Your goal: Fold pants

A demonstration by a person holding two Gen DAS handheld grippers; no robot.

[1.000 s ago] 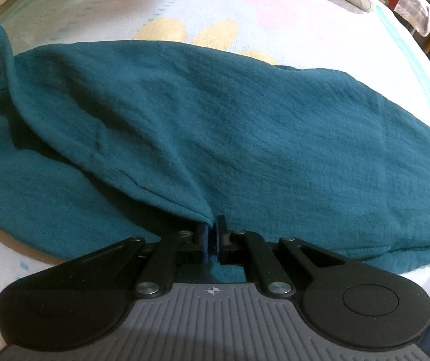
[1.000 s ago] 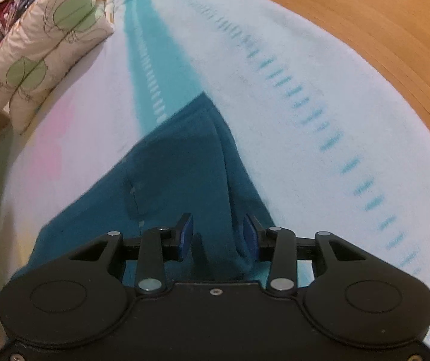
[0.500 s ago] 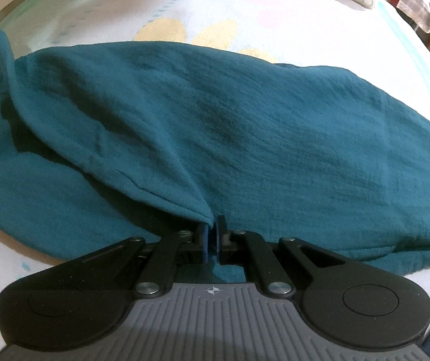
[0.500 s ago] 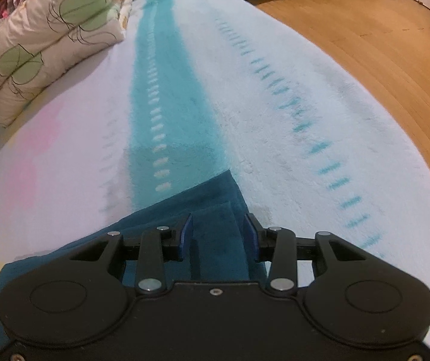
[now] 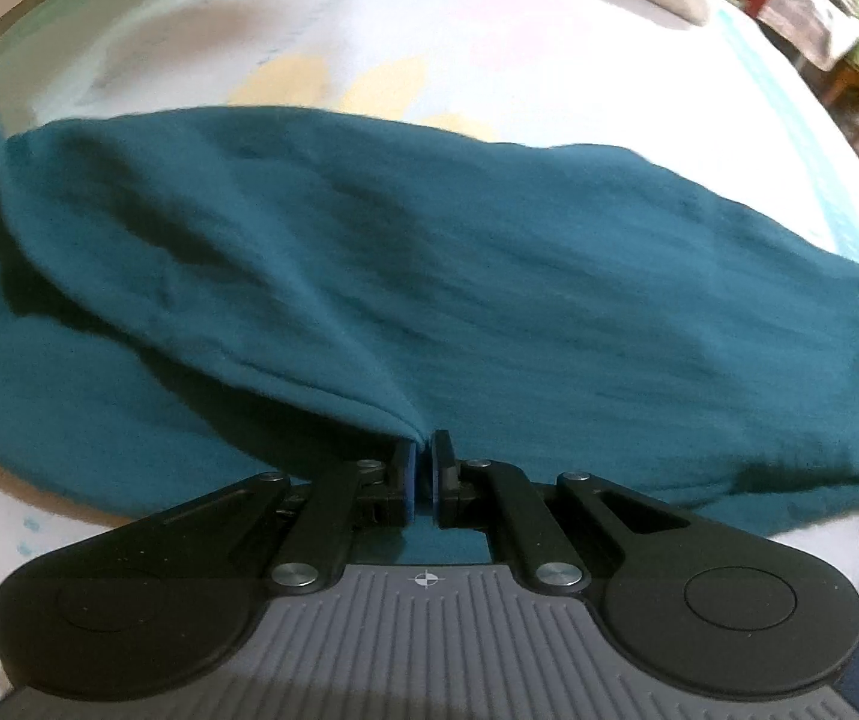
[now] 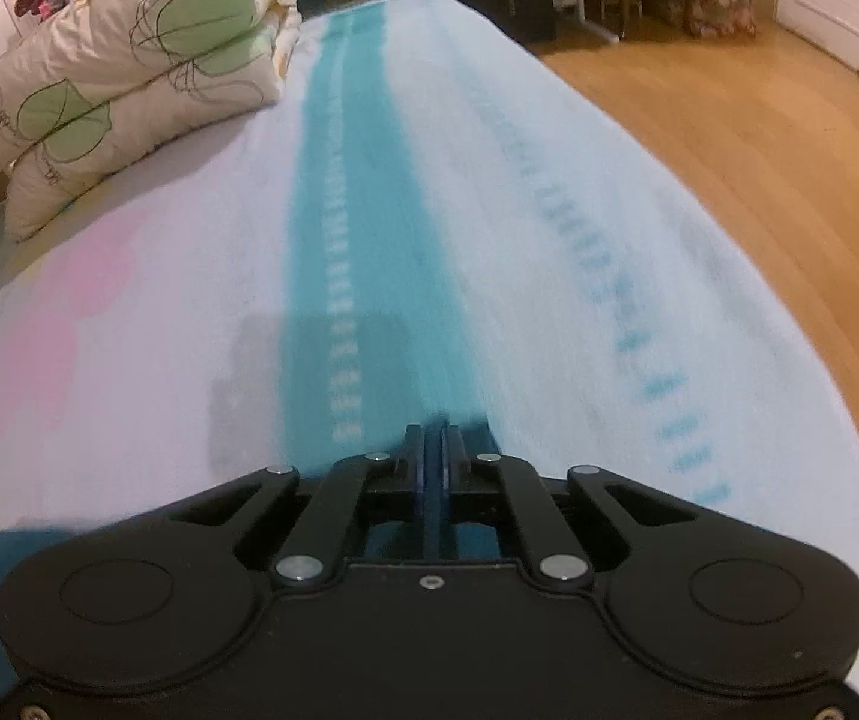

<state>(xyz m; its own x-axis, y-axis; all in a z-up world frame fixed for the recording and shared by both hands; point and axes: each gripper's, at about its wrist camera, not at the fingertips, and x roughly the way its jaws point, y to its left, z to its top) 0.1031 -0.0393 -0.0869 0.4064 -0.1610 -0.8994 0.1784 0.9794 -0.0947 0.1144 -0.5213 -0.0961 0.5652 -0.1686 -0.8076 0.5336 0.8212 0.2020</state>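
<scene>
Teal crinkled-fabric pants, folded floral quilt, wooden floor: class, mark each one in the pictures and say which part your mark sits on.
Teal crinkled-fabric pants point(image 5: 489, 276): left wrist view, middle of the upper fabric layer.
Folded floral quilt point(image 6: 129, 78): right wrist view, cream top surface beside a green leaf print.
Wooden floor point(image 6: 759, 138): right wrist view, bare boards right of the bed.

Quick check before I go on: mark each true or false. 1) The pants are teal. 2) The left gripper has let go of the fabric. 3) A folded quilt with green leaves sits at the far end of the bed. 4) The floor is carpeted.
1) True: the pants are teal.
2) False: the left gripper is pinched shut on a fold of the fabric.
3) True: the quilt lies folded at the far left of the bed cover.
4) False: the floor is bare wood.
</scene>
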